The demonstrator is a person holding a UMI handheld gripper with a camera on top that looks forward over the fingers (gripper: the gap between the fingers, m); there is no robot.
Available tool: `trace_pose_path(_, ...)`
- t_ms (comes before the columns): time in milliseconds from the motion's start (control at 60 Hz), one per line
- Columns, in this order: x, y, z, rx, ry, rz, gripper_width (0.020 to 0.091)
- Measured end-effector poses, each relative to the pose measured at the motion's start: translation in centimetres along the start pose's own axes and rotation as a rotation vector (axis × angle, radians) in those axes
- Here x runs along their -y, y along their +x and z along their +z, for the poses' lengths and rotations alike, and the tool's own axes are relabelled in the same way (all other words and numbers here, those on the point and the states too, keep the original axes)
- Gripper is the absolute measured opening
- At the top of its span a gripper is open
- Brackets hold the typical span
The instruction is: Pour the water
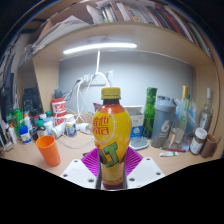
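A yellow drink bottle (111,135) with a yellow cap and a red-and-green label stands upright between my fingers. My gripper (112,165) is shut on the bottle, with both purple pads (91,160) pressing on its lower half. The bottle seems lifted off the wooden table (70,158), though its base is hidden by the fingers. An orange cup (48,150) stands on the table to the left of the bottle, a short way beyond my left finger.
Many bottles and jars line the back of the table: a green bottle (149,112), a grey tumbler (164,121), small containers (60,108) at the left. A strip light (100,47) glows under a shelf above. White cables hang on the back wall.
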State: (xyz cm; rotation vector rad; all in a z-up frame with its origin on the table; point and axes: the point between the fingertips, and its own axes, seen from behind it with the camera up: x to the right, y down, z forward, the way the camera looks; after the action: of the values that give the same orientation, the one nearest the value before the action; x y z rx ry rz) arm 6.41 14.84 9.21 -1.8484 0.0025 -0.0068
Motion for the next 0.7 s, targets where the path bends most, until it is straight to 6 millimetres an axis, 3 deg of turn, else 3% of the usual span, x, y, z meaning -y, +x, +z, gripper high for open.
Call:
trace_pose_path(117, -2.7, 0.6, 0.9, 0.03, -0.015, 0.033, 0.0303)
trace_pose_path(283, -2.3, 1.1, 1.1, 0.066, 0.053, 0.055, 0.0331)
trace_pose_path(350, -2.3, 1.0, 0.9, 0.074, 0.054, 0.027, 0.0376)
trace_pose_path(483, -3.6, 0.6, 0.6, 0.1, -0.055, 0.006, 0.0568)
trace_pose_path(533, -4.8, 0.1, 0.0, 0.133, -0.134, 0.034, 0.0697)
trace_pose_path(583, -4.8, -0.2, -0.9, 0.154, -0.156, 0.072, 0.0833)
trace_pose_path(617, -4.5, -0.1, -1.6, 0.14, -0.154, 0.095, 0.0858)
trace_pose_path(700, -3.6, 0.7, -4.2, 0.103, -0.155, 0.119, 0.084)
